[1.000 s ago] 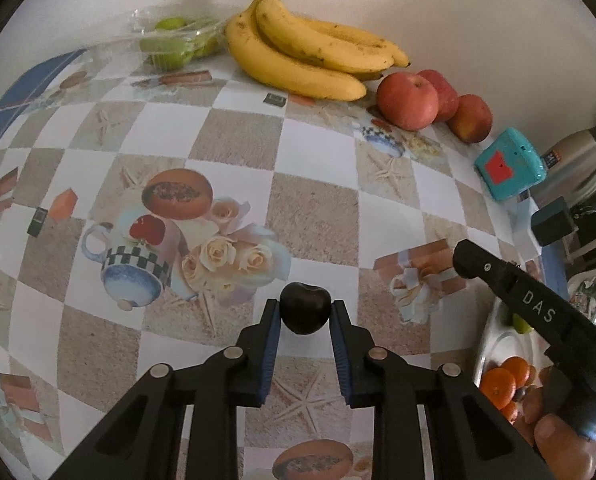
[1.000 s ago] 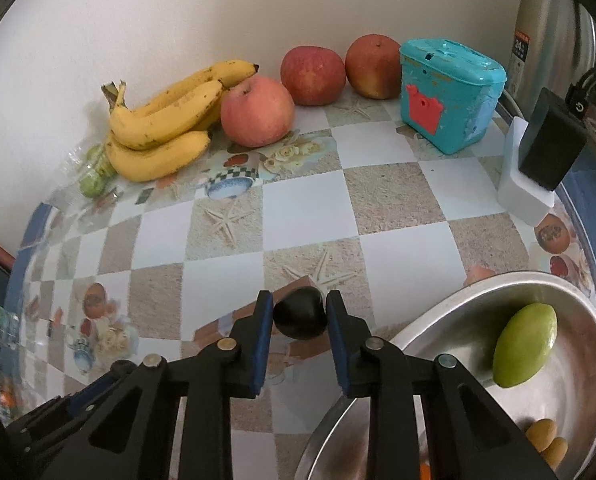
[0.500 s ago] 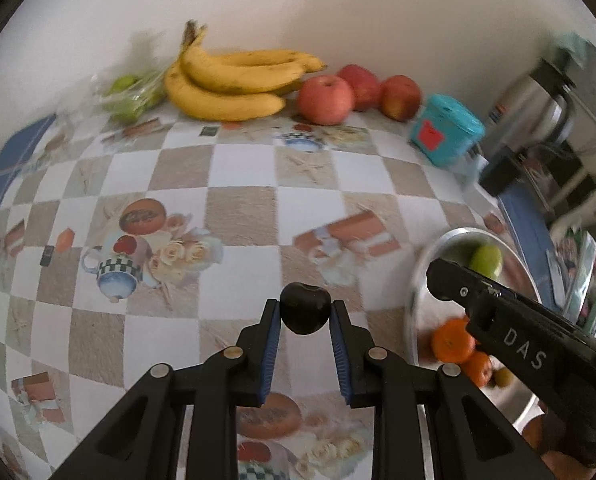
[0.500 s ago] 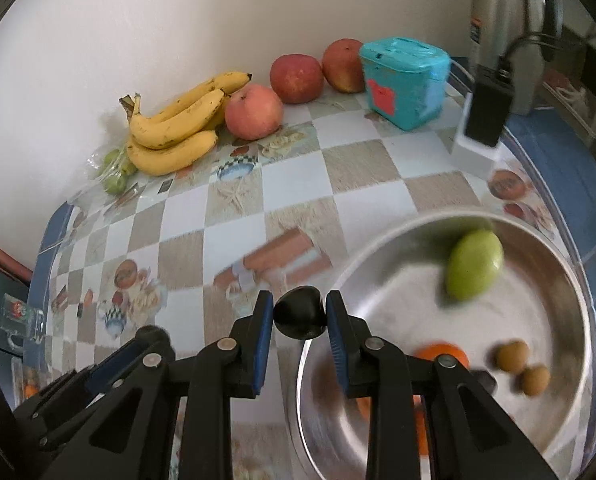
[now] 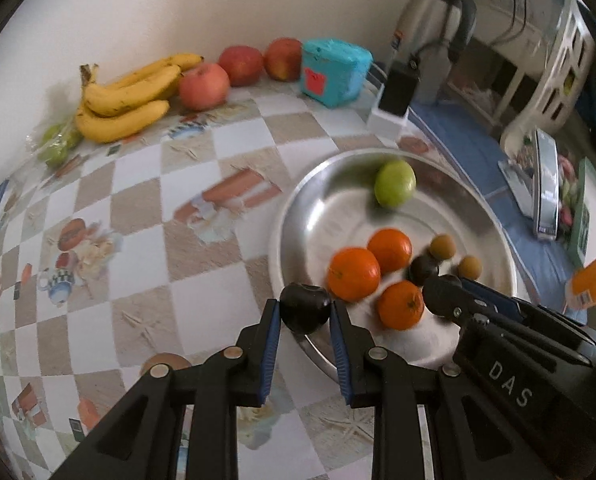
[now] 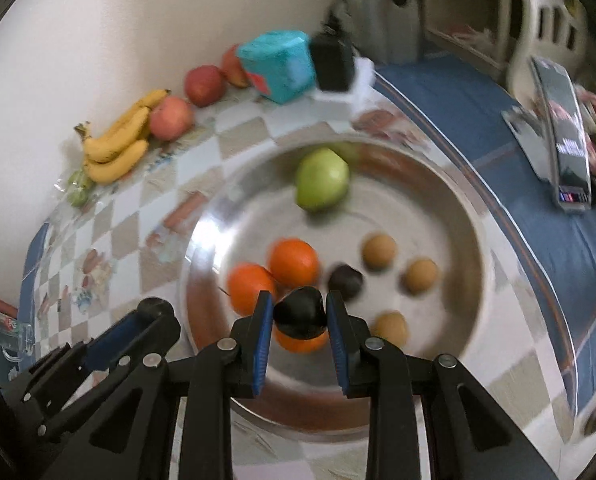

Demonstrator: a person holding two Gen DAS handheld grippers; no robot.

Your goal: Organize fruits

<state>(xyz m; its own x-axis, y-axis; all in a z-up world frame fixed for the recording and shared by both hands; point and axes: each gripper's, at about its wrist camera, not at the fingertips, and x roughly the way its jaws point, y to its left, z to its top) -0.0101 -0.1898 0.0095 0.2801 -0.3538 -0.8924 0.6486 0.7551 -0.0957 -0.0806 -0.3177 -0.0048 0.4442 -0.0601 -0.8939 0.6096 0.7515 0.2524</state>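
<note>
My left gripper (image 5: pixel 303 314) is shut on a dark plum (image 5: pixel 305 307) and hangs over the near left rim of the steel bowl (image 5: pixel 294 208). My right gripper (image 6: pixel 299 314) is shut on a second dark plum (image 6: pixel 299 312), held above the bowl (image 6: pixel 469 216) over the oranges (image 6: pixel 294 262). In the bowl lie three oranges (image 5: pixel 353 274), a green fruit (image 5: pixel 393 182), another dark plum (image 5: pixel 422 270) and several small brown fruits (image 5: pixel 441 246). The right gripper's arm (image 5: pixel 497 320) shows at the lower right of the left wrist view.
Bananas (image 5: pixel 126 100), three red apples (image 5: pixel 204 86) and a bag of green fruit (image 5: pixel 56 144) line the wall at the back of the checked tablecloth. A teal box (image 5: pixel 335 70), a black adapter (image 5: pixel 395 92) and a steel kettle (image 5: pixel 433 28) stand beyond the bowl.
Both grippers have swung right from the open tablecloth to the steel bowl, each still holding its plum. The bowl with its fruit now fills both views.
</note>
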